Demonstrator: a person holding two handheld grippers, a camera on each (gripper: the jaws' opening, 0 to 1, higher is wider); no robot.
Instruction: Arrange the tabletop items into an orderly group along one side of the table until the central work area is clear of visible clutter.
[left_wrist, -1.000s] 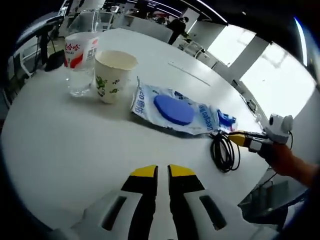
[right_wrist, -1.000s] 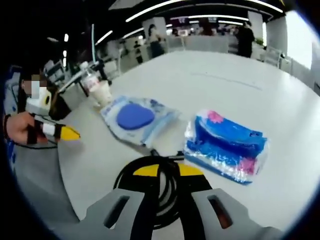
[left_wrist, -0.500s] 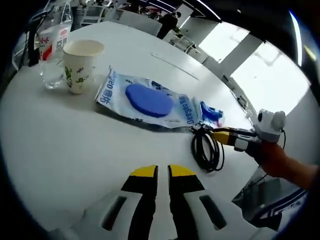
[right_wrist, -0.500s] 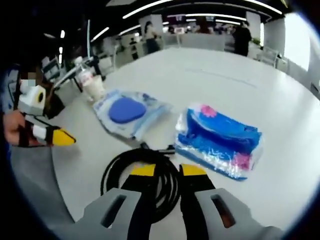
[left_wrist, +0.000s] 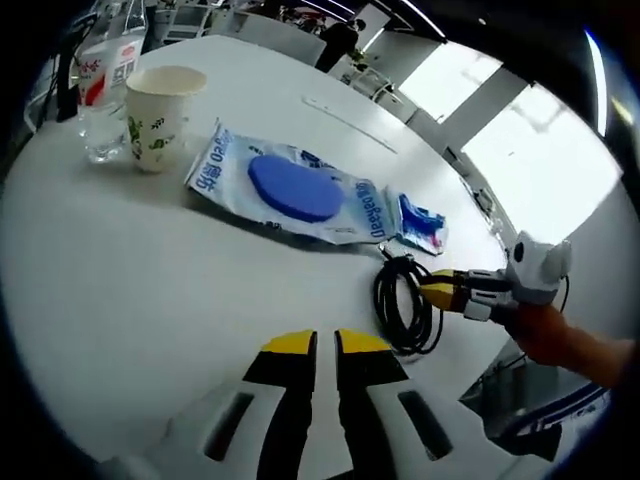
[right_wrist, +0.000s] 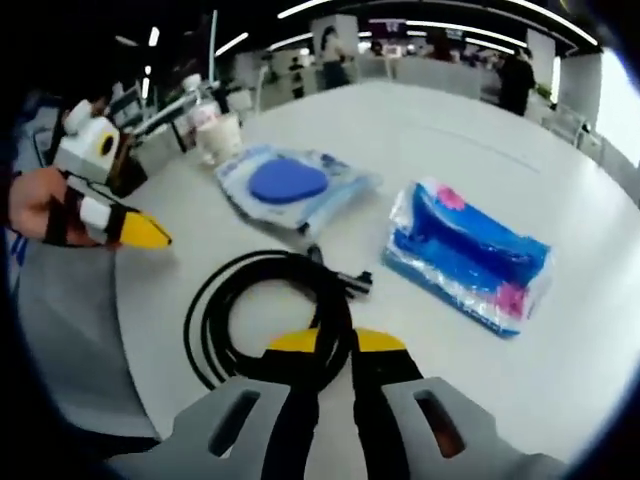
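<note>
Right gripper view: the right tool (right_wrist: 335, 342) sits at 6 o'clock with its yellow-tipped jaws narrowed around the near strands of a coiled black cable (right_wrist: 262, 312), which lies flat on the white counter (right_wrist: 470, 150). Whether the strands are firmly pinched cannot be told. At 3 o'clock of the coil, just apart from it, lies a blue tissue pack (right_wrist: 470, 258). At 12 o'clock lies a wet-wipe packet (right_wrist: 295, 187) with a blue oval lid. Farther off, near the counter's far edge, stand a paper cup (right_wrist: 220, 138) and a clear bottle (right_wrist: 203, 112), close together.

Left gripper view: the left tool (left_wrist: 325, 345) hangs over bare counter at 6 o'clock, jaws nearly together and holding nothing. The cable coil lies at 3 o'clock, and the cup and bottle stand at 10 o'clock.

Step in hand, as judged: securing the cable coil. The cup, bottle and packet already form a loose row, while the coil and tissue pack lie apart from it. The next move calls for a sure grip on several strands, so the loops do not spill, then carrying the coil to the end of that row.
</note>
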